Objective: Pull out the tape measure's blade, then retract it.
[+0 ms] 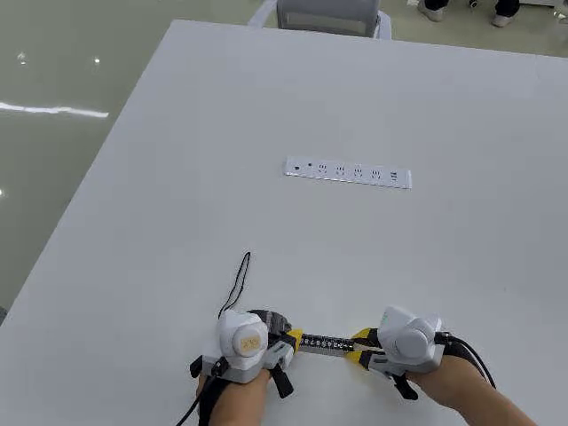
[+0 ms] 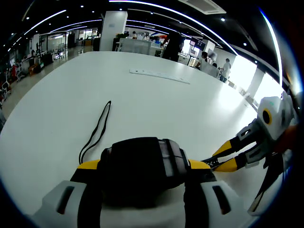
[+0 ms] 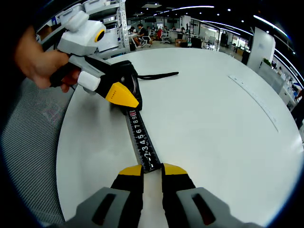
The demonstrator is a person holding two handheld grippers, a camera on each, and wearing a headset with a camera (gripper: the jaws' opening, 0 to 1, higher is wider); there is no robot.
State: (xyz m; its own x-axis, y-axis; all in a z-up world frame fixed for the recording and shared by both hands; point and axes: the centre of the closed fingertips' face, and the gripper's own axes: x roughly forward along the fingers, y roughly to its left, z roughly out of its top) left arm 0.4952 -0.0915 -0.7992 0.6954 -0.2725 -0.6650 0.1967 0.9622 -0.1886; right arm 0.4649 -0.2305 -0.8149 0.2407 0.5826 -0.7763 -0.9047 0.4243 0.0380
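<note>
Your tape measure (image 1: 269,320) sits low centre in the head view, squeezed between the jaws of your left gripper (image 2: 143,165). Its blade (image 3: 141,140) runs partly out to your right gripper (image 3: 152,170), whose nearly closed jaws pinch its tip.

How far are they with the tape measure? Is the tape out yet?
About halfway. The left gripper is shut on the tape measure case, and the right gripper pinches the end of the blade. A short stretch of blade is already out between them, with small numbers showing. Still to do: maybe pull a bit more, then let the blade slide back into the case.
</note>
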